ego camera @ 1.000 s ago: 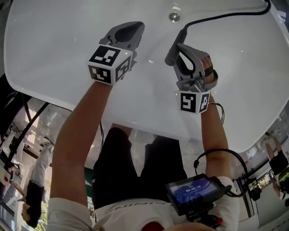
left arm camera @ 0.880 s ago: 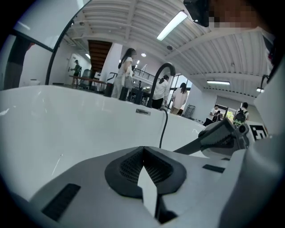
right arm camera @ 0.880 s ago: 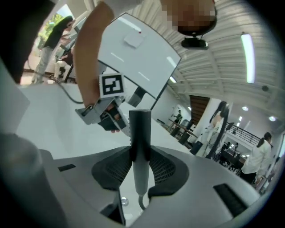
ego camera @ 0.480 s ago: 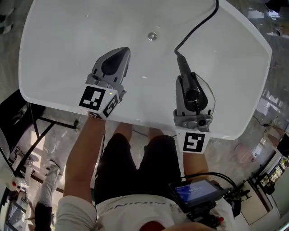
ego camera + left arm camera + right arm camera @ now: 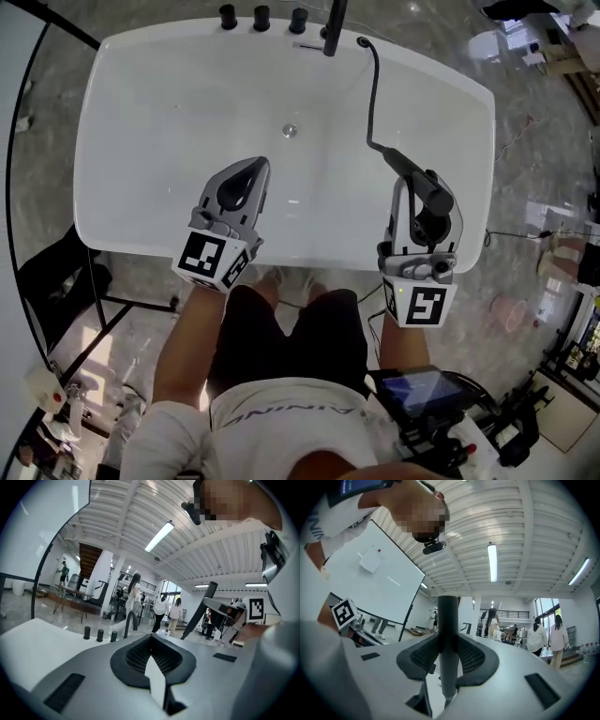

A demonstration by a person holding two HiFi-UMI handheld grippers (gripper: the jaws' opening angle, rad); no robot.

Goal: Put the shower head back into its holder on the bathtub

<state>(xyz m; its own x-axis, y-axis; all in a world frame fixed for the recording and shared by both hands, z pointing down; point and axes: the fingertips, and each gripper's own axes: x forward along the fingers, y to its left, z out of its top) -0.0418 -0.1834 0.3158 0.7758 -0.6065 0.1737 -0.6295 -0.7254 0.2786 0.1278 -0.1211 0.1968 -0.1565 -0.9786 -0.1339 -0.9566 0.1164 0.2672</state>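
Note:
The white bathtub (image 5: 141,141) lies below me, with its drain (image 5: 290,130) near the middle. My right gripper (image 5: 418,199) is shut on the black shower head (image 5: 405,165), held high over the tub's near right side. The dark handle (image 5: 448,639) stands upright between the right jaws. Its black hose (image 5: 374,94) runs back to the far rim beside a tall black fitting (image 5: 334,26) and three black knobs (image 5: 262,16). Which fitting is the holder I cannot tell. My left gripper (image 5: 254,169) hovers over the near left of the tub, shut and empty (image 5: 152,641).
A black stand (image 5: 56,272) is on the marble floor left of the tub. A pinkish bucket (image 5: 511,311) sits on the floor at the right. A small screen (image 5: 417,394) hangs at the person's waist. Several people walk in the hall beyond.
Both grippers have risen well above the tub, so the whole tub and its far fittings now show. The right gripper has carried the shower head up and turned it.

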